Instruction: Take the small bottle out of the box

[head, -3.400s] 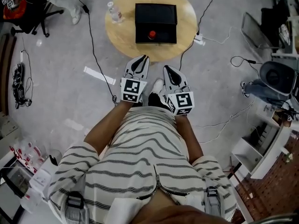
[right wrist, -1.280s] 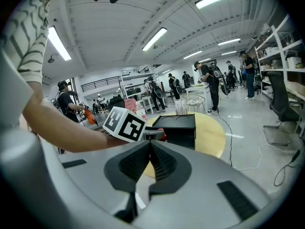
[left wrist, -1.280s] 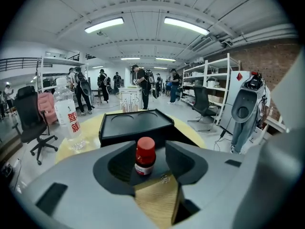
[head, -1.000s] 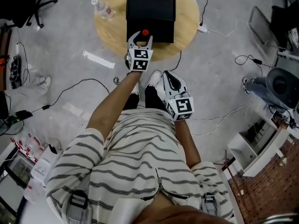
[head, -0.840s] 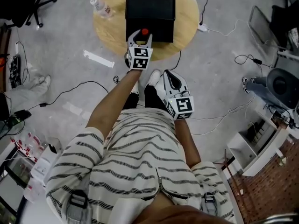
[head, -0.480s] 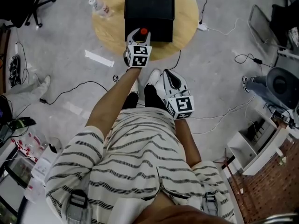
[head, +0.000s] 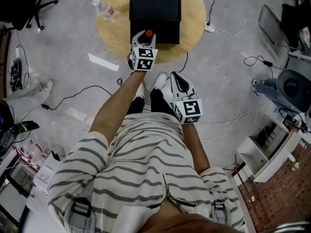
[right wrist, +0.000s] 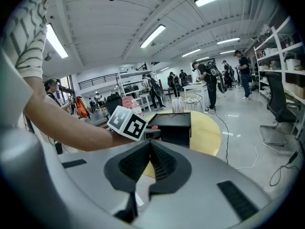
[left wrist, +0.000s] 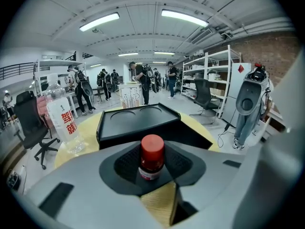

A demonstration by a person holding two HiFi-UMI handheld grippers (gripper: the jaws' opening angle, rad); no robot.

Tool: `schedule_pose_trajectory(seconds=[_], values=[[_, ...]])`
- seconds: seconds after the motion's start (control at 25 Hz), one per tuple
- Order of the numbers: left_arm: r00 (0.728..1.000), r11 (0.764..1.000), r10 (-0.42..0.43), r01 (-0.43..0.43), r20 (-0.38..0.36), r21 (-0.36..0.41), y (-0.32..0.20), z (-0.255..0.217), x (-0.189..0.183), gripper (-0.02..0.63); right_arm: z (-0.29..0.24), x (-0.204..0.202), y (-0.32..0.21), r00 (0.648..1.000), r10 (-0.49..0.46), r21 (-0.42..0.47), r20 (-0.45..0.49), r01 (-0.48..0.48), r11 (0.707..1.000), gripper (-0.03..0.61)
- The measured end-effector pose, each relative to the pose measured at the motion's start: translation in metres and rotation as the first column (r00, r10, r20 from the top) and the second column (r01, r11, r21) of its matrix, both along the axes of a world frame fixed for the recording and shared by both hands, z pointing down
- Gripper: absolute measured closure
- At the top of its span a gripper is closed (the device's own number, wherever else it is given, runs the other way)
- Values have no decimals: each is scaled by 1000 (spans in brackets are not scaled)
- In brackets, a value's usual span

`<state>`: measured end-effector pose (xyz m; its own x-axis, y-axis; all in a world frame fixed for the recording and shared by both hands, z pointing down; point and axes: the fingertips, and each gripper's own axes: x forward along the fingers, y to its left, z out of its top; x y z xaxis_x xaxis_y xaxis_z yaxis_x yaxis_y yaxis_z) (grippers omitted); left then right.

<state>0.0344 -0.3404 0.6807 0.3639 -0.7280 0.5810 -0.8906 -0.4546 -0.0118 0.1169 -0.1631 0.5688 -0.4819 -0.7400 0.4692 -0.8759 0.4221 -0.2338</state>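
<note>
**Head view.** Round wooden table point(head: 194, 19) on a grey floor, carrying a black box point(head: 155, 8) with its lid open. My left gripper point(head: 145, 37) is stretched out over the box's near edge. The small bottle point(head: 149, 33) shows only as a red dot between the jaws, inside the box outline at its near side. A clear plastic water bottle point(head: 103, 7) lies at the table's left rim. My right gripper point(head: 176, 76) is held low, close to the body and over the floor, well apart from the table.

**Left gripper view.** The small bottle stands upright, centred between the jaws. It has a glossy red cap point(left wrist: 152, 148), a darker body and a pale label band low down. The jaws have just been closing, and the ribbed black pads point(left wrist: 127, 163) now sit against both its sides — they look to be in contact. The open lid rises just behind.

**Right gripper view.** The jaws are brought together, their pads point(right wrist: 164, 165) meeting, with nothing between them. The left arm and its marker cube point(right wrist: 127, 123) cross in front of the box.
</note>
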Motion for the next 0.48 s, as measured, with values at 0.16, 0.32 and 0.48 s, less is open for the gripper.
schedule_pose_trajectory(seconds=[0.16,0.32,0.48], values=[[1000,1000,4,-4,-3,9,0,-5,-2,459,-6,-6,-2,1000,-9,18,-10,9,1000,560],[1000,1000,3,-2,-19,19,3,-14,-4,460,-9,-8,-1,1000,-5,28,-12,5,1000,560],[999,999,4,-3,-37,37,8,-26,-3,460,-12,-8,3,1000,1,35,-17,0,999,560]])
